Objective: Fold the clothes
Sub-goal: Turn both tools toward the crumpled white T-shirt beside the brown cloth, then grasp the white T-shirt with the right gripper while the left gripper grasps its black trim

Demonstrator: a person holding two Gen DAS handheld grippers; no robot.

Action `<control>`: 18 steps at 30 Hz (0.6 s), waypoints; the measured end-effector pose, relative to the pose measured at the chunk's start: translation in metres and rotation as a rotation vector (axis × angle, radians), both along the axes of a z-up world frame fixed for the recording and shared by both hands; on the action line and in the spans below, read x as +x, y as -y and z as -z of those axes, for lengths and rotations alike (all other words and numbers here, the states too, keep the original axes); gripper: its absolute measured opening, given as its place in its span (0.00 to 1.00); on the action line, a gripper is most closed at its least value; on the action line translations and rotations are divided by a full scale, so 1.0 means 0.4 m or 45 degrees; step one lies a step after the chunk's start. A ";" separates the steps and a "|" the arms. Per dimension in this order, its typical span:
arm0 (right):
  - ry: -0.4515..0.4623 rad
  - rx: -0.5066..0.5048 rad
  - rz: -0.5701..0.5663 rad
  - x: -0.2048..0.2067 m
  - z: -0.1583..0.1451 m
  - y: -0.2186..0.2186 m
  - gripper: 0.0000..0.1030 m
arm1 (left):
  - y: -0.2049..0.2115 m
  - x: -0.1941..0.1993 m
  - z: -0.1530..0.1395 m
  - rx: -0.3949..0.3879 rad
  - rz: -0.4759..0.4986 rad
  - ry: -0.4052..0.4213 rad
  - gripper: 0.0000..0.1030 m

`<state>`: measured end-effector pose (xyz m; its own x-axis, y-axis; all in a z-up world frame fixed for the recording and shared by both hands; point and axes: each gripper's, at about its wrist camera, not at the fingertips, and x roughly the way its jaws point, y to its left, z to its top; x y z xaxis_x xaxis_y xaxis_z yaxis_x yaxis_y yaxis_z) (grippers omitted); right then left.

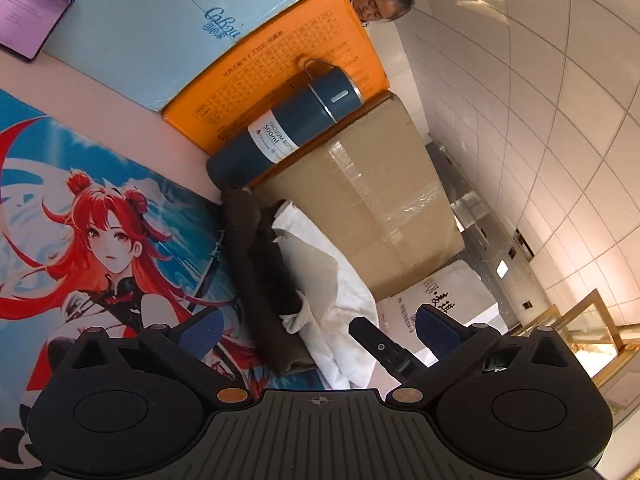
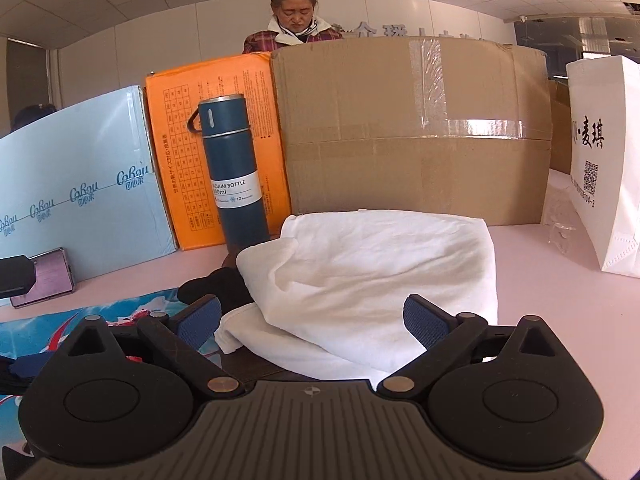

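Nearest in the right wrist view, the right gripper point(image 2: 312, 320) has its fingers point(image 2: 424, 322) wide apart, w/ nothing between them; they hang just over the near edge of the white garment point(image 2: 372, 276). This white garment lies on the pink surface point(image 2: 532, 280) as a thick bundle of several layers, so the fold seems mostly done, but the top is lumpy and one flap at the near left sticks out, not flat. A dark garment point(image 2: 216, 286) is partly under it on the left side; in the left wrist view the dark garment point(image 1: 260, 264) shows as a long narrow folded strip, touching the white one. The left gripper point(image 1: 318, 330) is also w/ fingers spread and empty, tilted to the side, and a black part of the other gripper reaches in between its fingers. I judge approx. the last stage: smoothing or squaring the pile is left, maybe stacking. Behind the clothes stands a blue vacuum bottle point(image 2: 234, 176), upright, then an orange box point(image 2: 176, 140) and a cardboard box point(image 2: 412, 128), w/ a person point(image 2: 296, 12) behind them.
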<state>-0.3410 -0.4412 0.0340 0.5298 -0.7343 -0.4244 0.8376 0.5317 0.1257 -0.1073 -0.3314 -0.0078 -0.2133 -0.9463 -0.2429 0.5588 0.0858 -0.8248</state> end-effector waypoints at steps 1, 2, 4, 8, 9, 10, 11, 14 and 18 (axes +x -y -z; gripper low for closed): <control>-0.015 0.022 -0.020 0.021 0.003 0.022 0.90 | 0.020 0.001 0.003 -0.004 -0.001 -0.013 0.99; -0.030 0.035 -0.037 0.039 0.006 0.040 0.88 | 0.038 0.002 0.005 -0.011 0.005 -0.024 0.98; -0.057 0.062 -0.067 0.075 0.014 0.077 0.82 | 0.074 0.003 0.009 -0.023 0.015 -0.050 0.98; -0.013 0.149 -0.038 0.094 0.043 0.144 0.62 | 0.135 0.000 0.033 0.004 0.011 -0.057 0.98; 0.008 0.168 -0.028 0.096 0.051 0.157 0.62 | 0.150 -0.002 0.038 0.017 0.009 -0.042 0.98; 0.030 0.182 -0.022 0.096 0.058 0.168 0.62 | 0.166 -0.004 0.043 0.020 0.017 -0.036 0.98; 0.057 0.178 -0.025 0.090 0.065 0.172 0.60 | 0.182 -0.006 0.049 0.013 0.034 -0.038 0.97; 0.147 0.181 -0.021 0.060 0.085 0.186 0.35 | 0.225 -0.018 0.058 -0.003 0.049 -0.015 0.97; 0.352 0.249 0.016 -0.019 0.097 0.202 0.15 | 0.257 -0.028 0.071 -0.059 0.082 -0.047 0.90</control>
<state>-0.3488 -0.5221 -0.0049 0.6362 -0.6602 -0.3992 0.7636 0.4652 0.4478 -0.1185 -0.4342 -0.0362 -0.2819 -0.9404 -0.1901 0.5308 0.0122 -0.8474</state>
